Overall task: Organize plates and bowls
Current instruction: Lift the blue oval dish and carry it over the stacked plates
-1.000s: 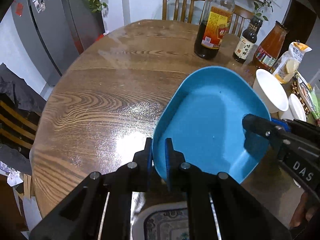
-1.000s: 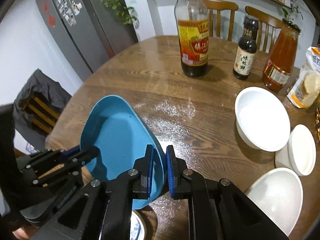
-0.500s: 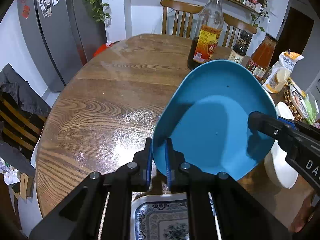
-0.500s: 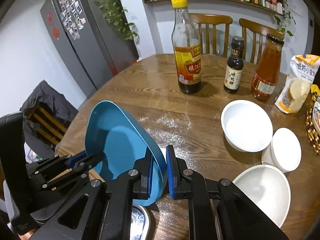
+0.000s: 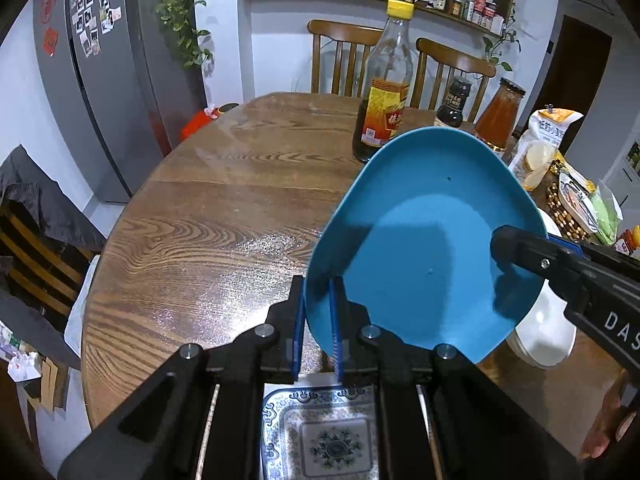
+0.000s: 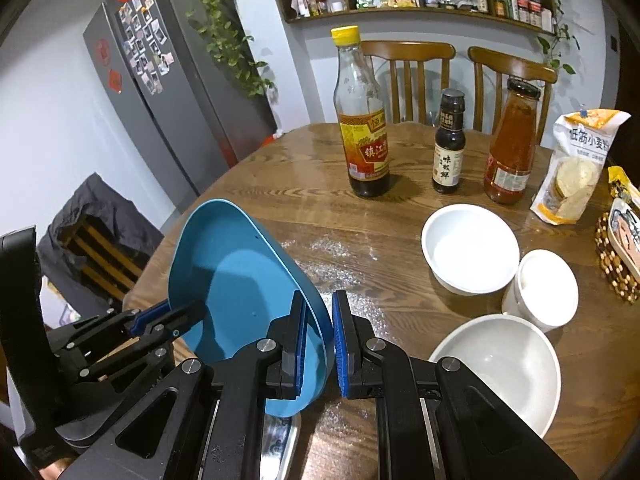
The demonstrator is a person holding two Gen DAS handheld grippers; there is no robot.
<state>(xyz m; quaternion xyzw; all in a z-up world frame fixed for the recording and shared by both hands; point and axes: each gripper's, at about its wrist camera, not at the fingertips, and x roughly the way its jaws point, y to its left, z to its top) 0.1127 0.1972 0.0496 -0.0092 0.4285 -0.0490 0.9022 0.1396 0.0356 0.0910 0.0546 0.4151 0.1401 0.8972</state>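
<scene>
Clenched, both sets of jaws, on one blue plate [image 5: 424, 248]: left gripper [image 5: 318, 320] nipping the rim at one edge, right gripper [image 6: 320, 344] nipping the rim across from it, thin wall sandwiched between blue pads. Held clear of the tabletop [image 5: 224, 216], tipped up steeply so the hollow faces the left jaws, far edge highest.

Looks stiff, probably melamine or glazed ware; smooth, glossy, likely slippery under a narrow pinch. Judged light enough for two rim grips, yet prone to swing about the line between the two jaws while tilted this far. Best taken exactly there, on the raised rim, pads well over the lip, grips opposite each other; chipping or a clatter likely if dropped.

Empty inside, apart from a speck or two. Directly beneath the left jaws, a patterned blue-and-white dish [image 5: 324, 436], also bare. Right of the right jaws, three white bowls, all empty: a large one [image 6: 496, 364] nearest, a small one [image 6: 544, 288] just beyond and touching or nearly so, a mid-sized one [image 6: 470, 248] farther out. Ahead of the jaws, well apart: tall vinegar bottle [image 6: 362, 120] with dark liquid low in it, small dark sauce bottle [image 6: 449, 142], red sauce bottle [image 6: 512, 144] nearly full, flour bag [image 6: 576, 168].
</scene>
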